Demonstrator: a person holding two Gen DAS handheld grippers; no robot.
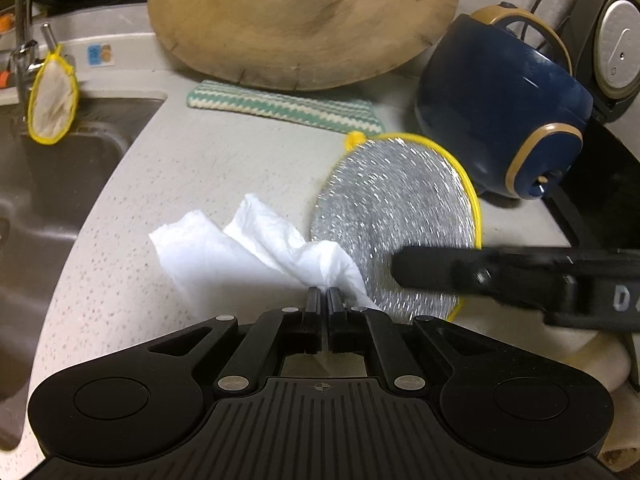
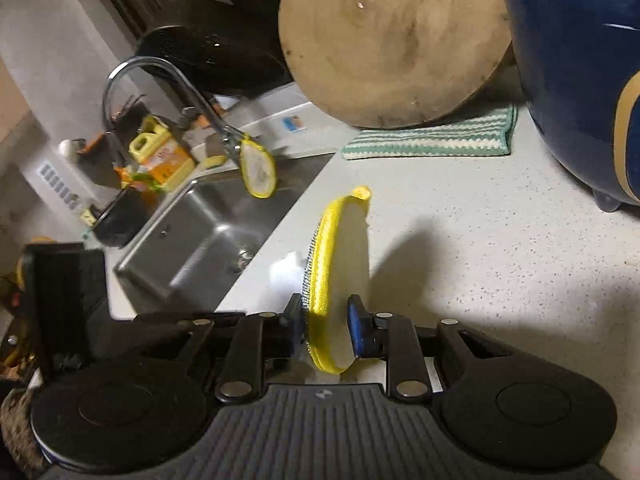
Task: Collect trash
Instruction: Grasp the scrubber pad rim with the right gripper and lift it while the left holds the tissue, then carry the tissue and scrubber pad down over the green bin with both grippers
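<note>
Left gripper (image 1: 324, 294) clenched on crumpled white tissue (image 1: 240, 248), held over the counter (image 1: 200, 168) beside the sink (image 1: 60, 168). Right gripper (image 2: 326, 320) grasps the yellow-edged scouring pad (image 2: 340, 264), lifted edge-on just right of the tissue. Risk: thin pinch tears or slips; pad edge snags tissue.

white tissue (image 1: 224, 248), silver yellow-edged scrubber (image 1: 400, 216), green-and-cream striped cloth (image 1: 280, 106), navy pot (image 1: 500, 112)

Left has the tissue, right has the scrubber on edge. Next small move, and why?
Probably lift the left gripper to draw the white tissue clear. Its fingers are shut on one corner, and the right gripper holds the yellow-rimmed scrubber pad up on edge, so the tissue looks free to come away from the counter.
</note>
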